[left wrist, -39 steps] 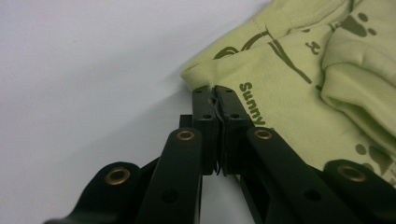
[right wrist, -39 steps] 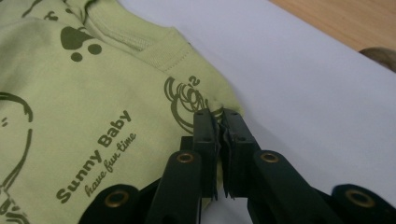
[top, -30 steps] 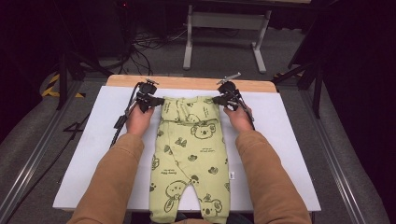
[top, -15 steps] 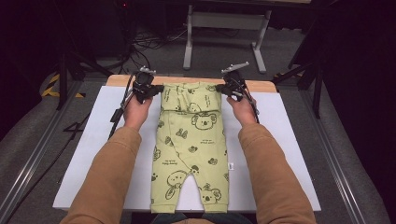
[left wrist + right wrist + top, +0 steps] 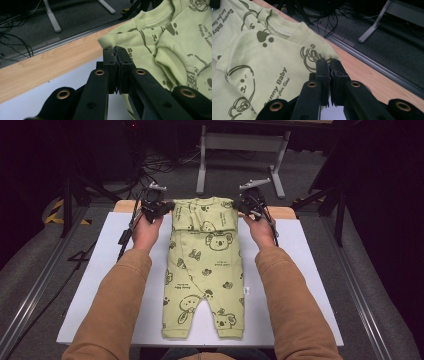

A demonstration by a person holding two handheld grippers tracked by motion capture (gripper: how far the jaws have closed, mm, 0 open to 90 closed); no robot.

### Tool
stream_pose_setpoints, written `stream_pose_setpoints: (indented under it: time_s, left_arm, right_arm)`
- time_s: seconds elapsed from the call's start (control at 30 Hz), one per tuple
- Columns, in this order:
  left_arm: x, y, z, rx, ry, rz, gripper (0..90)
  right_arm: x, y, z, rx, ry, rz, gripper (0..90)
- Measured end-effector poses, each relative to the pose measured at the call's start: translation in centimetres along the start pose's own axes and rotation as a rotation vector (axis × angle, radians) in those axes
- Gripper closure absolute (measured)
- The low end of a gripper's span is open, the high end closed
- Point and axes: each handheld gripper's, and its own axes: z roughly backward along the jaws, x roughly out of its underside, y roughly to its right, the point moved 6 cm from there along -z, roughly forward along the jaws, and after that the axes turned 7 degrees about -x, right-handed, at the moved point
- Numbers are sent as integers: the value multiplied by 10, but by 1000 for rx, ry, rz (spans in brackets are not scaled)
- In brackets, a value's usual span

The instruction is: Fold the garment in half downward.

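Green romper [image 5: 205,265] flat mid-bench, sleeves folded in | left gripper [image 5: 115,53] and right gripper [image 5: 329,65] clamp shoulders at far edge | folding seemingly pending

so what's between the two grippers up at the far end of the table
In the high view, the shoulder end of the green baby romper spans from left gripper to right gripper.

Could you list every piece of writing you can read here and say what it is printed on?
"Sunny Baby": green baby romper, right gripper view, again upside down at upper left.
"...fun time": beneath it, first word unclear.
"...unny Baby Care": romper, left gripper view, partly cut off.
Print in the high view: too small.
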Motion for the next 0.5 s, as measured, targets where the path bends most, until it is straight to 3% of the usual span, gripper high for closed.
stream_pose_setpoints:
  time_s: [0.1,0.27,0.37,0.5]
  left_arm:
    - [-2,1,2,6,16,-5,877]
    - [5,2,2,26,-16,6,877]
    - [9,2,5,24,-17,0,877]
    - [17,5,9,44,-27,-1,877]
  right_arm:
    - [-2,1,3,8,14,-3,868]
    - [1,-2,6,-25,23,-44,868]
    - [5,-9,6,-26,14,-15,869]
    - [10,-16,10,-38,18,-25,869]
